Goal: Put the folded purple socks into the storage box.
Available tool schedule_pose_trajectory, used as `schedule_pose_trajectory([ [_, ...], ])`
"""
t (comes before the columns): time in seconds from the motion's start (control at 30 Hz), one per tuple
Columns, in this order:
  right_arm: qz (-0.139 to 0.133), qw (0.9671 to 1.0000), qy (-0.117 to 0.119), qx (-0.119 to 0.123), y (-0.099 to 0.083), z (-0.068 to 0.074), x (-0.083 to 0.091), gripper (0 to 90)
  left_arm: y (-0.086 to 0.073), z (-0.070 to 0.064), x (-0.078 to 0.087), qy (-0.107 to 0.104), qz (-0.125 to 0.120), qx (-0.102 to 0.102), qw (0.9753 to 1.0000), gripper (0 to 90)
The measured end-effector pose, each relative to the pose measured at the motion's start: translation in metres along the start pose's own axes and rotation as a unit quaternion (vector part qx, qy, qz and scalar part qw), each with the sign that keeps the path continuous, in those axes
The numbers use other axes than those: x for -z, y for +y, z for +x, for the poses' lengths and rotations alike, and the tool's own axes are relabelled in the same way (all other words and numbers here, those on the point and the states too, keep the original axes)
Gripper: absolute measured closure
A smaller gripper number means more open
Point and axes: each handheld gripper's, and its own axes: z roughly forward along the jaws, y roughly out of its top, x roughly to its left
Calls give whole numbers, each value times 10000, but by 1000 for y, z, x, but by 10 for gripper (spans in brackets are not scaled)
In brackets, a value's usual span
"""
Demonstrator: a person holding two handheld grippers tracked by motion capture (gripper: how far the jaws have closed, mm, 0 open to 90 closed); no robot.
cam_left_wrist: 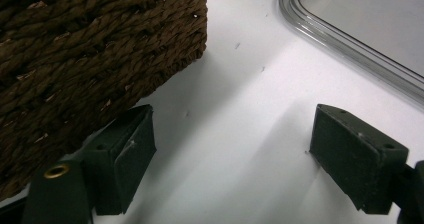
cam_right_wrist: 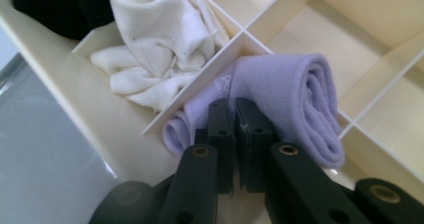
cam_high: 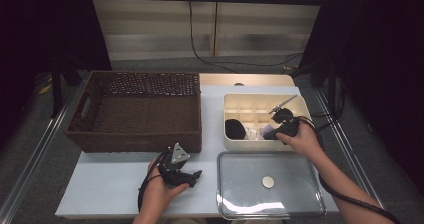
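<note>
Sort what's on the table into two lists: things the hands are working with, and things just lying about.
In the job:
- right claw, jaws together at the rolled lilac sock
- cream divided organizer box that holds it

Lying about:
- white sock in the next compartment
- black sock
- wicker basket
- clear lid
- left claw, open over bare table

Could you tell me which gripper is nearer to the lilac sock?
Right. The right gripper is at the lilac sock in the organizer; the left gripper is across the table, by the basket.

table [cam_high: 120, 184]: white | on it: wicker basket [cam_high: 137, 109]; cream divider box [cam_high: 240, 143]; clear lid [cam_high: 270, 184], seemingly plastic
</note>
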Motion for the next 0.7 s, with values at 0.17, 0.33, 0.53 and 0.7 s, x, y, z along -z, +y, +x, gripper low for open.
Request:
schedule_pose_trajectory([
  [0.17,-136,9999,51,35,-1,4,15,811,0,0,0,-5,6,0,10000,176],
  [0.33,-265,9996,10,82,-5,8,30,750,0,0,0,-7,6,2,10000,176],
  [0.53,-469,9989,-66,-10,-11,4,46,625,0,0,0,-12,-3,19,10000,176],
  [0.7,-524,9986,-89,9,-16,4,54,530,0,0,0,-15,8,12,10000,176],
])
